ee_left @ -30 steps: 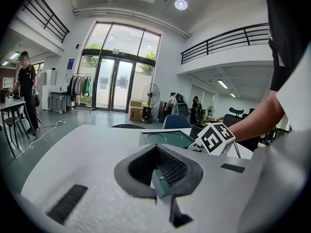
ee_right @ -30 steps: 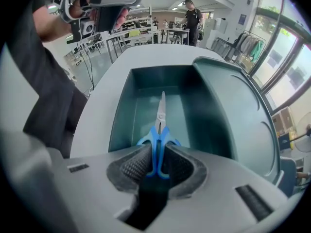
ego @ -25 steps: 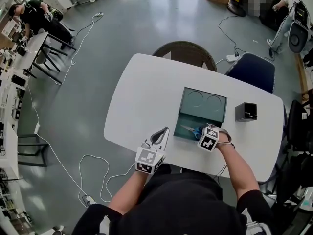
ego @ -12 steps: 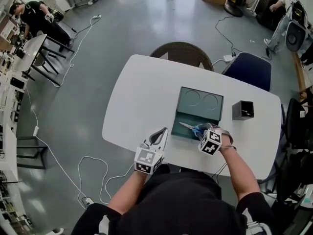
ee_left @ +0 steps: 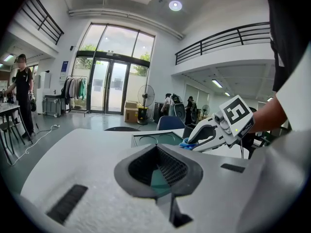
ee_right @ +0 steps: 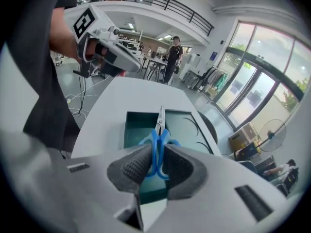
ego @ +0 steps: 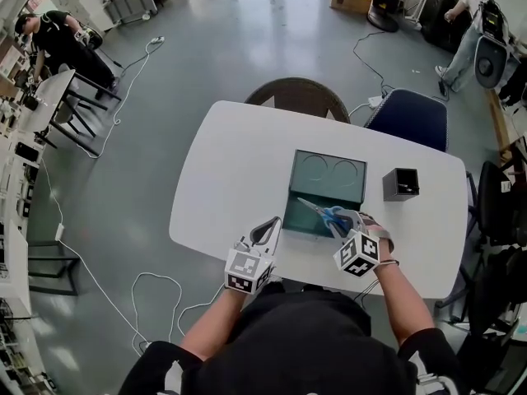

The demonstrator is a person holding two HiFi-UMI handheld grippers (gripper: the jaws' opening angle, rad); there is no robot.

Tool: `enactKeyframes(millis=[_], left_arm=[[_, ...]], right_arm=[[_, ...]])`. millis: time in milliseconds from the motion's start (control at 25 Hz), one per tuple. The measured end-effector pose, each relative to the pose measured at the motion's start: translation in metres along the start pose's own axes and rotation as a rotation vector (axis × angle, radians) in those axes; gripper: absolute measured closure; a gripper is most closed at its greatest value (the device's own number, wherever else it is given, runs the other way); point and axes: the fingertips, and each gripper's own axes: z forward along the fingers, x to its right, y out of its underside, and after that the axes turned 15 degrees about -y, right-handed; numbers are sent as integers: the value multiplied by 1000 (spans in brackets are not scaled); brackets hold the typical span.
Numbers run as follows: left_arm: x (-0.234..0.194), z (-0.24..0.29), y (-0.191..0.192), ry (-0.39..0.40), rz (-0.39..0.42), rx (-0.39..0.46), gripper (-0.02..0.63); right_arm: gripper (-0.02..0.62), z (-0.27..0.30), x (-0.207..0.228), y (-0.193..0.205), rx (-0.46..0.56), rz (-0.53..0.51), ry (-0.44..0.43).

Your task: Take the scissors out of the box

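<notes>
The blue-handled scissors (ego: pixel 327 213) hang above the near half of the open dark green box (ego: pixel 326 176), blades pointing away and left. My right gripper (ego: pixel 342 222) is shut on their handles; in the right gripper view the pads clamp the blue loops of the scissors (ee_right: pixel 157 144) over the box (ee_right: pixel 138 126). My left gripper (ego: pixel 277 220) rests near the table's front edge, left of the box, jaws closed together on nothing. In the left gripper view, the left gripper (ee_left: pixel 156 153) faces the box (ee_left: pixel 154 139) and the right gripper (ee_left: pixel 208 135).
A small black open box (ego: pixel 401 184) stands right of the green box on the white table (ego: pixel 230 159). A wicker chair (ego: pixel 300 97) and a blue chair (ego: pixel 409 118) sit at the far side. Cables lie on the floor at left.
My right gripper has lifted the scissors up out of the box and drawn back toward the near edge. The left gripper has stayed put.
</notes>
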Motion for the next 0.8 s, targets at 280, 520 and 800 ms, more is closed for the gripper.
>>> enactKeyframes(millis=[280,520,800], left_arm=[[5,1,-12,13,25,16,598],[3,1,-21,6,46,35,598],[-13,1,-26,-29,33,55,598]], right_arm=[[506,-43,16,-28,176,64,168],[506,-73,27,-42,347,217,270],[506,-103,32,-52,580,357,352]])
